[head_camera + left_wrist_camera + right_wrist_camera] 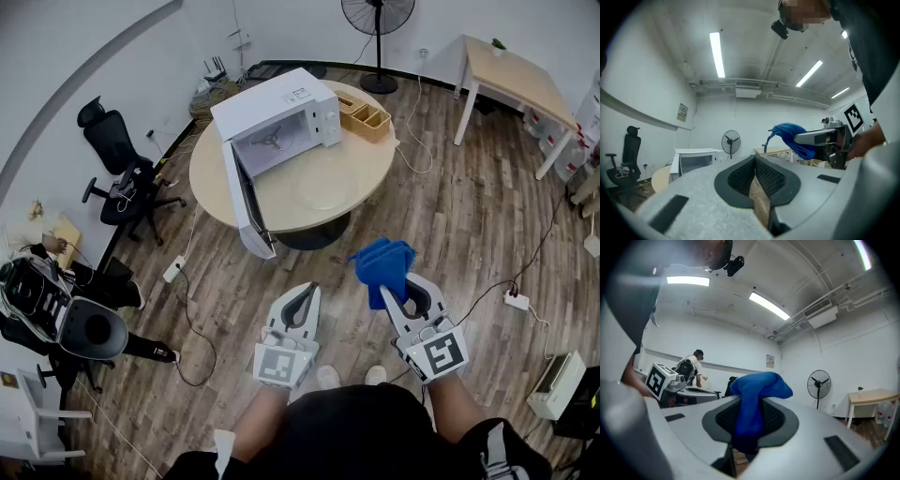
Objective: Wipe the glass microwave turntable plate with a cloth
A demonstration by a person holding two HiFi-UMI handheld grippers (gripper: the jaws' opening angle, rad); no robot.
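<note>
Where the right claw [408,292] grips, soft blue cloth [382,261] bunches.

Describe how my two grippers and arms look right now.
The left gripper and right gripper share pale grey speckled shells, tapering to jaws lined with black mesh-textured pads. Each carries a cube with black-and-white square markers at its rear. The person wears a dark top, and the forearms are bare.

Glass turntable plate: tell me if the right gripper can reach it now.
Likely not yet: the right gripper, shut on the blue cloth, hangs well short of the round table. The glass plate lies uncovered there; stepping closer should do.
</note>
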